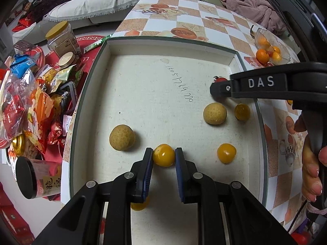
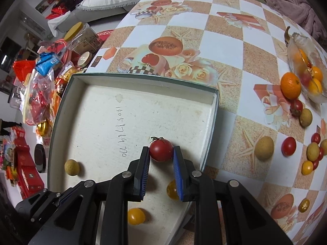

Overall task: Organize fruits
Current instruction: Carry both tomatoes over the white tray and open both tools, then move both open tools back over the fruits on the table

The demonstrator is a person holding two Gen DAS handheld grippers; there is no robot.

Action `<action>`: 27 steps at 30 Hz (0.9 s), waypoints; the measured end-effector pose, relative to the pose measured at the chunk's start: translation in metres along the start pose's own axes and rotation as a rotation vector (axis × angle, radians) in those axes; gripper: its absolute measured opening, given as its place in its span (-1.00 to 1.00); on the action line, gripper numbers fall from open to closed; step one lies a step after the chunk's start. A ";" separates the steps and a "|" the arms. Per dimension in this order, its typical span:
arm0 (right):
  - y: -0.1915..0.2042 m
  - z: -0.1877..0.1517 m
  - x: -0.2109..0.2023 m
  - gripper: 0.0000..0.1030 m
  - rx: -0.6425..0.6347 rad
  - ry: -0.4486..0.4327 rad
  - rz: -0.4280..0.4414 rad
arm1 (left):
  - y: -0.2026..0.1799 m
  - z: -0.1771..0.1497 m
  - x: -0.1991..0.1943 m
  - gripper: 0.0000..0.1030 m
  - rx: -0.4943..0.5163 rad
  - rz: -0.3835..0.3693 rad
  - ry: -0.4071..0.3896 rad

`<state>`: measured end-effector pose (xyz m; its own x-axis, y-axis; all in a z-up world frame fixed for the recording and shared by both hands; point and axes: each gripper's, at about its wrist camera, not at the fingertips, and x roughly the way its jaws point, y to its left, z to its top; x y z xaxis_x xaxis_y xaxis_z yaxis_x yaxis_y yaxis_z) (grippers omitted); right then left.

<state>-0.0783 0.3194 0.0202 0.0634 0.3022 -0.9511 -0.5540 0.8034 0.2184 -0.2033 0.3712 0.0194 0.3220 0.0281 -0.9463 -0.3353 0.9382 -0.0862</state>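
A shallow white box lid [image 1: 126,47] [image 2: 143,77] lies on the checked tablecloth. My left gripper [image 1: 164,156] is shut on a yellow cherry tomato [image 1: 163,155] just above the lid's floor. Around it in the lid lie two tan longans [image 1: 122,137] [image 1: 214,113] and other yellow tomatoes [image 1: 226,153] [image 1: 242,111]. My right gripper [image 2: 161,152] is shut on a red cherry tomato [image 2: 161,150] over the lid's right part; in the left wrist view it comes in from the right. In the right wrist view a longan [image 2: 71,167] and yellow tomatoes [image 2: 136,216] lie in the lid.
Loose longans [image 2: 264,148], red tomatoes [image 2: 288,146] and an orange [image 2: 290,85] lie on the table right of the lid, beside a glass dish [image 2: 304,47] of fruit. Snack bags [image 1: 26,110] and jars [image 1: 59,38] crowd the left side. A hand [image 1: 310,163] grips the right tool.
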 end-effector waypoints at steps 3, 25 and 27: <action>0.003 0.000 0.001 -0.42 -0.023 0.000 -0.008 | -0.002 0.000 0.000 -0.56 0.015 0.011 0.002; -0.043 -0.016 -0.059 0.71 0.144 -0.145 0.066 | -0.027 -0.007 -0.019 0.43 0.102 0.033 -0.014; -0.060 -0.029 -0.065 0.71 0.180 -0.144 0.042 | -0.038 -0.003 -0.023 0.43 0.125 0.025 -0.029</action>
<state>-0.0730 0.2366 0.0621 0.1685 0.3971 -0.9022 -0.4028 0.8631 0.3046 -0.2003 0.3336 0.0435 0.3409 0.0603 -0.9382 -0.2314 0.9726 -0.0216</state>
